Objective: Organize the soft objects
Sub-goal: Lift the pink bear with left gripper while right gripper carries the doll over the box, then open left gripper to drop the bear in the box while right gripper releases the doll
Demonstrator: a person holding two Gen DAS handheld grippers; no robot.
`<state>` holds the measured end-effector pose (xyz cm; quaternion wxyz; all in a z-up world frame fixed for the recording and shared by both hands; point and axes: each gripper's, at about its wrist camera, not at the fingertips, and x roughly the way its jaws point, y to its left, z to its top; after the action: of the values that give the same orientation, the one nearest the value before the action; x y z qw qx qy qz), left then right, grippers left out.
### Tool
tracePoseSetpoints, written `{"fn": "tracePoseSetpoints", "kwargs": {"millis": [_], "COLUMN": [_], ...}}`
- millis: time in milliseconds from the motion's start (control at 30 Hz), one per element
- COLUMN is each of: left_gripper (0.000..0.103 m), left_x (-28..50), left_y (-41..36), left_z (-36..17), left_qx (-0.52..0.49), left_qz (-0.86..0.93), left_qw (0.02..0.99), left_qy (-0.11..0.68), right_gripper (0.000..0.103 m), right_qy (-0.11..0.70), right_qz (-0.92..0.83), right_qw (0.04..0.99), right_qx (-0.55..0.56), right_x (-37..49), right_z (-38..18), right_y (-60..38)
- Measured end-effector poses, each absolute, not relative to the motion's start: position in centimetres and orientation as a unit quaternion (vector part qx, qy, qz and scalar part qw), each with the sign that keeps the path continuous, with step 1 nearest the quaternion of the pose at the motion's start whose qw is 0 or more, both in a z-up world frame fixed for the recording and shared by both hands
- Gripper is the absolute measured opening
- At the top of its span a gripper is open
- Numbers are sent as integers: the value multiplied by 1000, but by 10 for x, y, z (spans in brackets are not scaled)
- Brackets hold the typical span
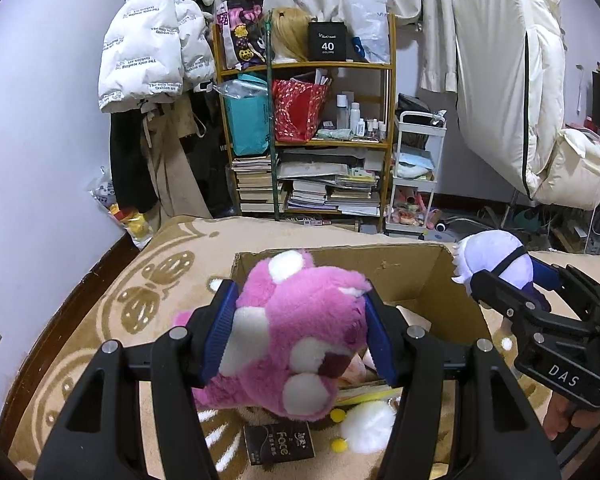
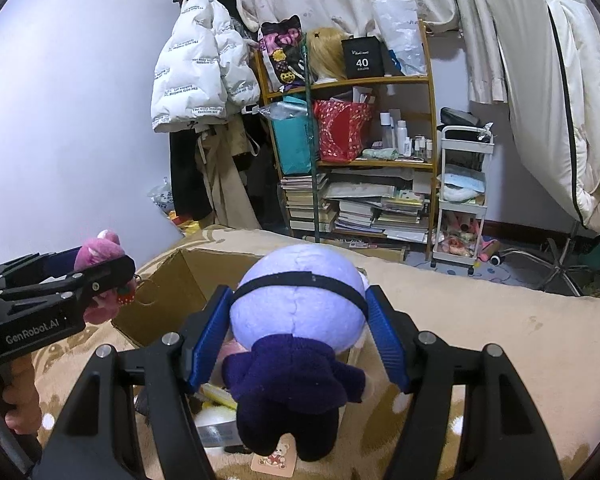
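Cluttered bedroom here: a wooden bookshelf [image 1: 306, 120] stuffed with books and bags against the back wall, and a beige patterned blanket [image 1: 112, 308] up front with an open cardboard box [image 1: 400, 268] sitting on it. Left gripper [image 1: 300, 336] is clamped on a pink and white plush toy [image 1: 300, 328], held above the box's left side. Right gripper [image 2: 300, 336] is squeezing a plush doll [image 2: 300, 320] with a lavender head and dark purple outfit, hanging over the box's right side. More soft stuff already lies inside.

A cardboard box [image 1: 400, 276] is sitting on a bed [image 1: 100, 320]; a bookshelf [image 1: 308, 120] is standing behind it at twelve o'clock, a cart [image 1: 416, 176] at one.
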<state>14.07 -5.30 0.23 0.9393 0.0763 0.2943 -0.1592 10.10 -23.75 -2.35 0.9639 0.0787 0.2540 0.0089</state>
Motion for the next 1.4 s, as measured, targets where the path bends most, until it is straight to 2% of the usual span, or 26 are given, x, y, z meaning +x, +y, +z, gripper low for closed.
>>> {"fn": "tracePoseSetpoints", "kwargs": {"millis": [567,1067,1200,1267,1333,1400], "left_gripper": [59,60,64,70,82,84], "left_x": [167,178,179,181,180,180], "left_y": [-51,-52,-57,-59,-61,-62], "left_z": [-22,-25,-25,-27,-30,-32], "left_qx": [56,50,55,57,66,75], "left_qz": [-160,-163,-168,-168,-161,-151], "left_qw": [927,928,926,923,922,923], "left_qy": [334,332,334,343,345,345], "right_gripper": [71,71,72,73,73,74], "right_qy": [274,277,283,288,289,288], "right_qz": [26,38,46,48,47,42], "right_qw": [958,956,954,952,952,953], "right_qx": [85,85,86,87,87,81], "right_x": [115,123,126,127,128,128], "right_z": [-41,-47,-50,-53,-55,-56], "right_y": [-236,-234,-234,-233,-233,-233]}}
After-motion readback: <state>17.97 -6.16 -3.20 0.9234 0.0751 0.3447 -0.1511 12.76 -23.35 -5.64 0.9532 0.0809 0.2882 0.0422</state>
